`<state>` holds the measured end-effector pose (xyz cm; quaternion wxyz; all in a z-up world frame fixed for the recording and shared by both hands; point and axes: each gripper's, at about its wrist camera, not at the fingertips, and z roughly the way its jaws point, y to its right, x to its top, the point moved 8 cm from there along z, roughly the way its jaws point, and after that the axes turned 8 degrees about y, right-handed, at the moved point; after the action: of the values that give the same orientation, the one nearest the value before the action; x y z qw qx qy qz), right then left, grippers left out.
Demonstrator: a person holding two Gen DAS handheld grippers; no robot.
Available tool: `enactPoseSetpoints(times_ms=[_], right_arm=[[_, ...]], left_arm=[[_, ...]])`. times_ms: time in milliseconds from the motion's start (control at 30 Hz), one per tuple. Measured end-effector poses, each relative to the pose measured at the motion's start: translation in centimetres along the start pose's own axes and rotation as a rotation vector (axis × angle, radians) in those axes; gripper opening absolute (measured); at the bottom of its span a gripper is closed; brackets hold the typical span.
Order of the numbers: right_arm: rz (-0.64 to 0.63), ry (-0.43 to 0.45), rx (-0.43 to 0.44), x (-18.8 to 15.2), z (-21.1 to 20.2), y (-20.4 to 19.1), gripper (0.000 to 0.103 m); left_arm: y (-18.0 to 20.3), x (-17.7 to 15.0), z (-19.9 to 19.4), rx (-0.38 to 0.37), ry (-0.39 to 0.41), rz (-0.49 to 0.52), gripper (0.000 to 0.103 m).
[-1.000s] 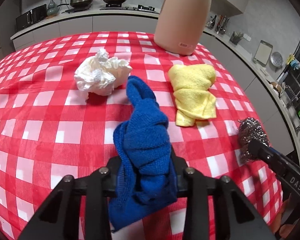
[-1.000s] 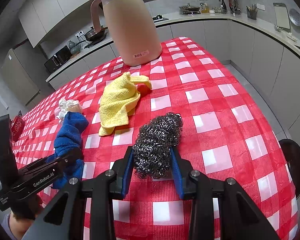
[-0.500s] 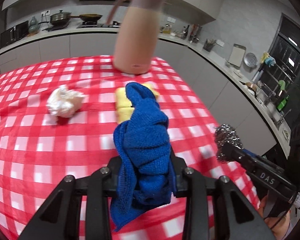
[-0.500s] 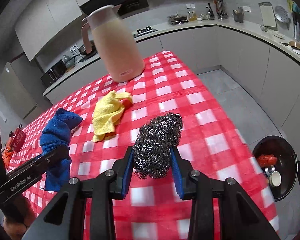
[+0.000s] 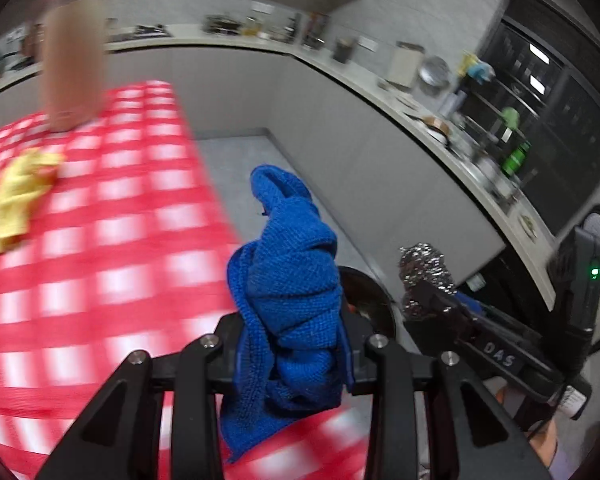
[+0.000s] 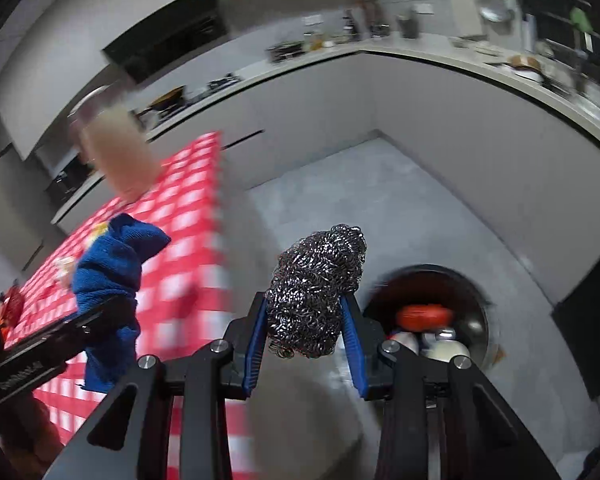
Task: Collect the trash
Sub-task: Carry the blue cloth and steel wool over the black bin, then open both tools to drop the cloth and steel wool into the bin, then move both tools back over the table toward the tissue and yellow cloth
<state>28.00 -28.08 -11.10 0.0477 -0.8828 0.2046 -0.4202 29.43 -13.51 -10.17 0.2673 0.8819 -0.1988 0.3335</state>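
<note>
Left gripper (image 5: 290,344) pinching a blue cloth (image 5: 290,292), bunched and standing up between the fingers, a loose tail hanging below them. Held in the air over the right edge of the table (image 5: 100,248), just past the red-and-white checked cover, with grey floor (image 5: 236,160) behind.

Right gripper (image 6: 306,344) clamped on a steel scourer (image 6: 318,292), blue finger pads (image 6: 256,340) pressed into both its sides. Held off the table, above the floor and just left of a dark round bin (image 6: 478,292) standing on the floor near the table's right edge. Inside the bin: something red (image 6: 422,316) and a pale round piece (image 6: 446,350), both blurred.

In the left wrist view, the scourer and right gripper to the right of the cloth, with part of the bin's dark rim showing between them.

On the table, a yellow cloth (image 5: 18,196) lying crumpled toward the far edge, well apart from both grippers. Beyond it, a pink jug (image 5: 74,64) upright near the far right corner, heavily blurred. In the right wrist view, a glimpse of something white (image 6: 64,266) on the table behind the blue cloth, too blurred to name.

Kitchen counter (image 6: 440,54) curving round the room behind, cluttered with utensils.
</note>
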Motion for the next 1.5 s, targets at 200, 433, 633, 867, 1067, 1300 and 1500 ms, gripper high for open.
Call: enactPoseSetpoints(times_ms=[200,433,633,867,1067,1300,1500], right_arm=[[0.043,-0.037,-0.069,-0.8,0.3,9.5,0.038],[0.025,-0.134,-0.046,-2.6,4.5,14.2,0.038],[0.011,-0.195,0.008,-3.3,7.9,15.6,0.045],[0.041,-0.154,-0.024,-1.6,8.1,17.7,0.063],[0.044,-0.075,-0.021,1.1,5.3,16.2,0.063],[0.007,-0.002,0.023,3.2,2.0,9.9,0.063],[-0.037,0.019,0.068,3.5,0.3,2.1,0.063]], left_arm=[[6.5,-2.4,6.6,-0.037,-0.109,0.014,0.036],[7.4,-6.1,11.9,0.038,-0.233,-0.007,0.036],[7.6,-6.1,13.4,0.100,-0.240,-0.012,0.045],[7.2,-5.9,13.6,0.131,-0.249,-0.057,0.067],[7.4,-2.4,9.9,0.122,-0.142,-0.047,0.067],[4.6,0.7,4.0,0.157,-0.043,-0.020,0.067],[-0.4,1.4,-0.7,0.202,0.007,-0.033,0.067]])
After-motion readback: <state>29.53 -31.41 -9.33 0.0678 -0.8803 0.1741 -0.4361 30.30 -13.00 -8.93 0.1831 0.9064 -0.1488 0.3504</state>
